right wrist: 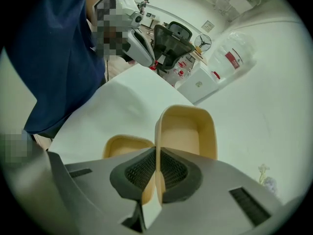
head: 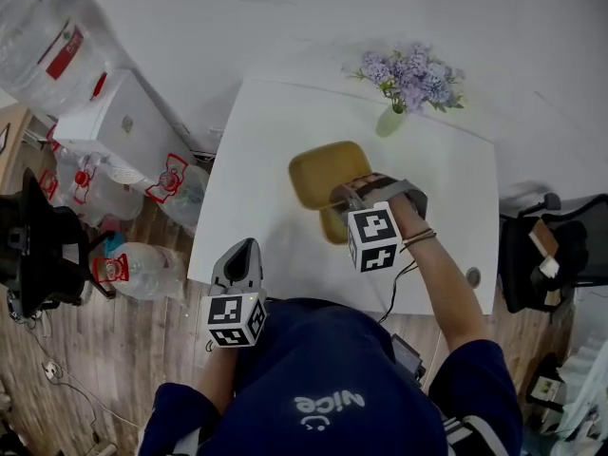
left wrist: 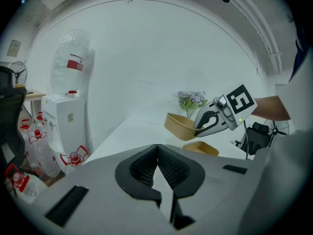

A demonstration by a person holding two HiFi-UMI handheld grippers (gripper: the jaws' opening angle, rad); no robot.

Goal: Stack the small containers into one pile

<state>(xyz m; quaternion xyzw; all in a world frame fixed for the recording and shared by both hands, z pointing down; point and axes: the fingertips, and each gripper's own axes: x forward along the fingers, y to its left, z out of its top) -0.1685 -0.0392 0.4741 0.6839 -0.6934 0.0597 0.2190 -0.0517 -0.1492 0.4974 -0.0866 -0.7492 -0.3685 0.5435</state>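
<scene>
Head view: right gripper (head: 344, 196) is over the white table (head: 256, 150), clamped on the near edge of a yellow container (head: 326, 171). A second container (head: 332, 227) sits just below it, mostly hidden by the gripper. Left gripper (head: 247, 251) is at the table's near edge, well apart from both. Flowers (head: 410, 76) are at the far side.

Left gripper view: left gripper's jaws are fully together with nothing between them. Held container (left wrist: 179, 126) is tilted and off the table; the second container (left wrist: 201, 148) lies flat on it.

Right gripper view: jaws are nearly closed, pinching the held container's side wall (right wrist: 188, 131). Second container (right wrist: 122, 148) is just beside it.
</scene>
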